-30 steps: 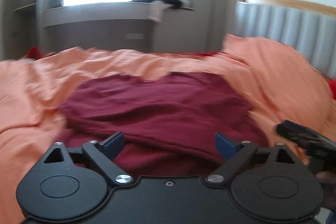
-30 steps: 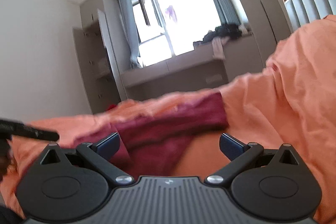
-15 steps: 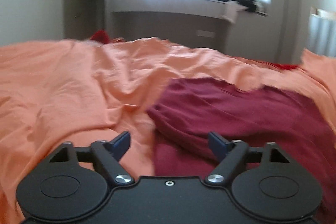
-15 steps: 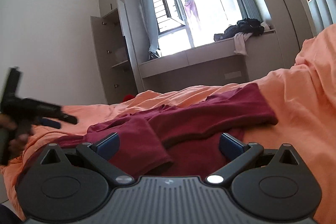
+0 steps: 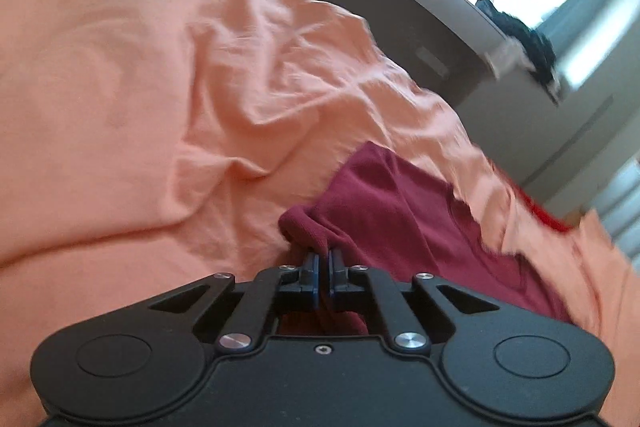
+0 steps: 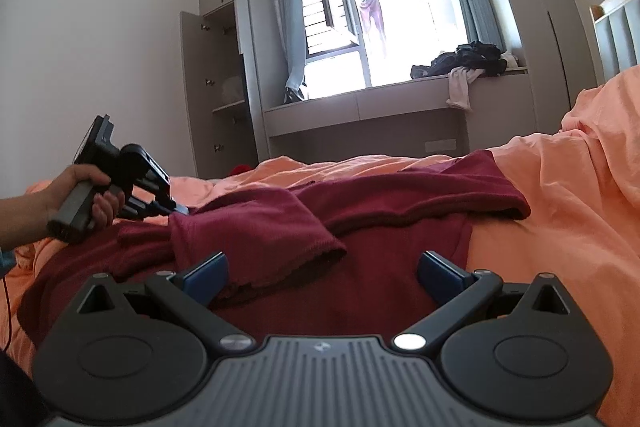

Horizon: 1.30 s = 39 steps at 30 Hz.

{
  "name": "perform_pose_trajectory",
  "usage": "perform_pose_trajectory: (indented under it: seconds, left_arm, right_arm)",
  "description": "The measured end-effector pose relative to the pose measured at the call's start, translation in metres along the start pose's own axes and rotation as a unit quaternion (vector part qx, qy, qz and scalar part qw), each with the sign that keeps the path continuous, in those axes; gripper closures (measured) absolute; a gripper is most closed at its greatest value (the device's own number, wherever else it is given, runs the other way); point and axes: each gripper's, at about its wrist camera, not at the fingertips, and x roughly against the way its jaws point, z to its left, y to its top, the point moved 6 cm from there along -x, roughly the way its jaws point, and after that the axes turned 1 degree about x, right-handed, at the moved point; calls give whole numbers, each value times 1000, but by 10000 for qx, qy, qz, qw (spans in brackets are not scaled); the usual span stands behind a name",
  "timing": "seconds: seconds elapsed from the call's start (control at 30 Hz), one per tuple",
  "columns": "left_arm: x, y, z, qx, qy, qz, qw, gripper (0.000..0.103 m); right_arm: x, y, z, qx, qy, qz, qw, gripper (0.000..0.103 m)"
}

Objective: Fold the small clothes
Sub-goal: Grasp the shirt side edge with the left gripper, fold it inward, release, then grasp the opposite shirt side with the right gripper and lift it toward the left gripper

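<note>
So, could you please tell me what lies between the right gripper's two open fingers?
In the right wrist view, the right gripper is open over the maroon garment; its folded sleeve sits between the fingers.

Garment [image 6: 384,211] is lying on the bed cover [image 6: 560,227], spreading from near left toward far right. One folded-over part of the garment is resting on top of its lower layer, just ahead of the right gripper [image 6: 322,273], whose fingers are sitting spread on either side above the cloth. Left gripper [image 5: 323,259] is sitting at the garment's left edge, fingers pressed together on a bunched fold there. Behind the bed, a window ledge [image 6: 360,103] is running across, with a heap of clothes [image 6: 468,63] lying on its right end. A cupboard [image 6: 216,87] is standing left of the ledge.
</note>
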Motion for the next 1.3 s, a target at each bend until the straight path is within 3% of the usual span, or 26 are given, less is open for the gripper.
perform_pose_trajectory:
  seconds: [0.17,0.3,0.47,0.6,0.73,0.83,0.9,1.03,1.17,1.3]
  left_arm:
    - [2,0,23,413,-13,21,9991,99]
    - [10,-4,20,158,202,-154,9996,97]
    - [23,-3,20,-33,388,-197,9990,82]
    - [45,-14,12,-558,368,-141,9977,61]
    - [71,-41,-2,-1575,685,-252,9848,44]
    - [94,-60,-5,-2014,704,-443,9760,34]
    - [113,-71,-3,-2165,706,-565,9721,32]
    - [158,-94,-4,-2149,443,-650,9735,3]
    - [202,-119,-15,-2430,22,-688,9676,1]
    - [228,-140,-22,-2793,27,-745,9573,1]
  right_arm:
    - [6,-4,2,80,17,100,9999,0]
    - [13,-6,4,250,-2,206,9995,0]
    - [24,-5,1,320,-77,247,9992,0]
    - [33,-9,-1,527,-192,447,9974,0]
    - [39,-25,-13,228,-32,1112,9935,0]
    - [52,-32,-20,-61,45,1345,9909,0]
    - [58,-35,-19,111,-22,1487,9888,0]
    - [71,-42,-5,894,144,1834,9789,0]
    - [77,-53,3,1377,231,2267,9639,0]
    - [82,-58,10,1768,-7,2306,9568,0]
